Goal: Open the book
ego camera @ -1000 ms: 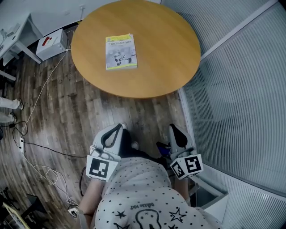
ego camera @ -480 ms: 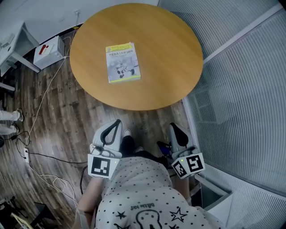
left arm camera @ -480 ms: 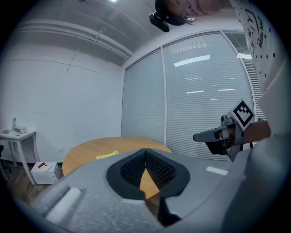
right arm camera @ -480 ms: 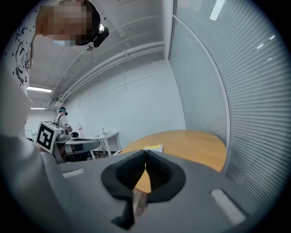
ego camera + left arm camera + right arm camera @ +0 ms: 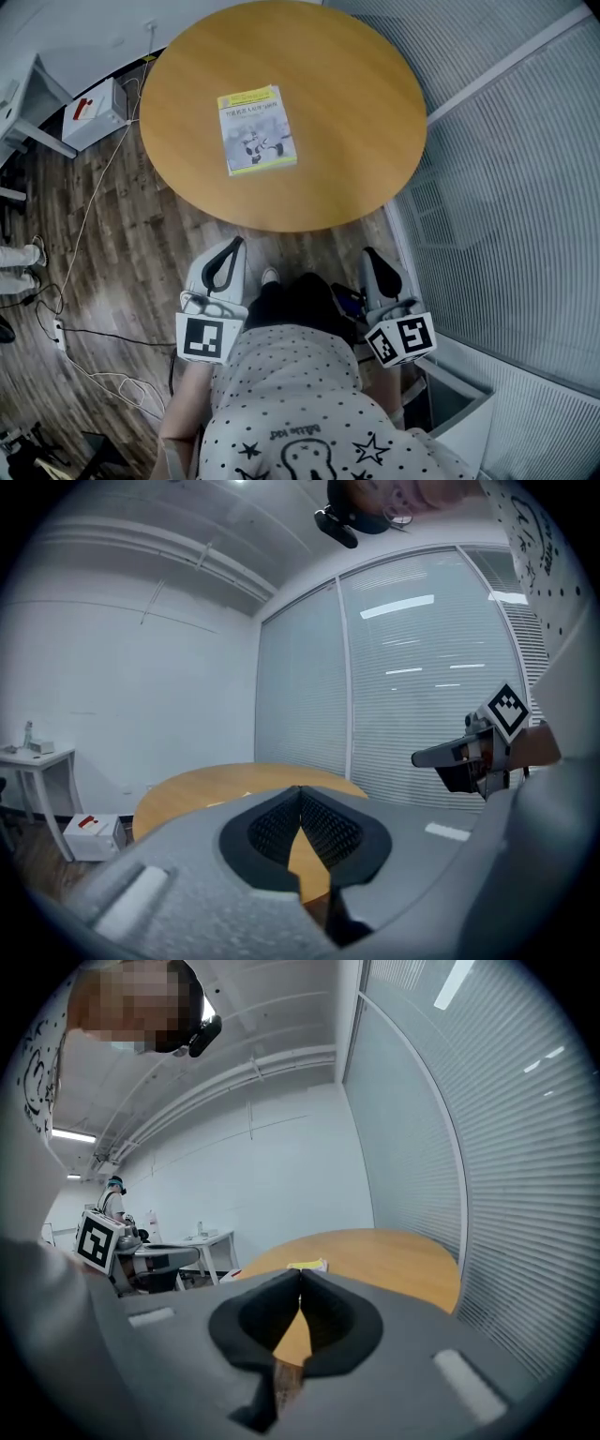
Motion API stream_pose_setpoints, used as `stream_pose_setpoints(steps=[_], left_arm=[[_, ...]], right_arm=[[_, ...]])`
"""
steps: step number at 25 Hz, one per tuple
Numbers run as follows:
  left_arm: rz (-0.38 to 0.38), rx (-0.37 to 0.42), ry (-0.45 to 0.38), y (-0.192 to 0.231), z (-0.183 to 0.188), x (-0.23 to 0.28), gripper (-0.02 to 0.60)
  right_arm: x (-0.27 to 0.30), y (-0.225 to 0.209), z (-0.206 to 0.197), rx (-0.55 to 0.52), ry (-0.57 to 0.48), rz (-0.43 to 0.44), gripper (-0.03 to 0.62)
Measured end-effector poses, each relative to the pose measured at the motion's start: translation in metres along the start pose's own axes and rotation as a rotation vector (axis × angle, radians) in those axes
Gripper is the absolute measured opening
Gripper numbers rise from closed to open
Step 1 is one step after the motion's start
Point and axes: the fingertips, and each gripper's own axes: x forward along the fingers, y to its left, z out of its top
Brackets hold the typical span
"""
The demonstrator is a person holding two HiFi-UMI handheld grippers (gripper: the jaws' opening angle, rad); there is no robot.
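A closed book (image 5: 256, 128) with a yellow and grey cover lies flat on the round wooden table (image 5: 356, 112), left of its middle. In the right gripper view the book (image 5: 307, 1265) shows as a thin yellow strip on the table top. Both grippers are held low in front of the person, short of the table's near edge. My left gripper (image 5: 231, 247) is shut with nothing in it; its tips meet in the left gripper view (image 5: 300, 790). My right gripper (image 5: 373, 256) is also shut and empty, tips together (image 5: 300, 1275).
A glass partition with blinds (image 5: 506, 187) runs close along the table's right side. A white box (image 5: 94, 112) and cables (image 5: 84, 216) lie on the wooden floor at the left. A white desk (image 5: 202, 1239) stands further off, and a person is beyond it.
Both grippers have moved forward towards the table, the left more than the right. The table and book sit slightly nearer in the head view. The jaws stayed shut.
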Motion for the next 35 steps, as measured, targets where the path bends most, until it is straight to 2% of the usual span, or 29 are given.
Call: stream_pose_setpoints(steps=[4,15,21,35], left_arm=[[0.055,-0.038,0.024,0.015,-0.01,-0.009,0.011],[0.103,-0.042,0.046,0.022,-0.013,-0.002,0.011],[0.117,-0.058,0.054,0.024,-0.014,0.03,0.011],[0.213,-0.064,0.044,0.031,0.01,0.13,0.011]], right_arm=[[0.006,0.005,0.001,-0.003,0.007,0.003,0.005],[0.028,-0.002,0.001,-0.003,0.024,0.039,0.005],[0.056,-0.026,0.0,-0.005,0.057,0.07,0.005],[0.148,-0.104,0.038,-0.037,0.071,0.179,0.005]])
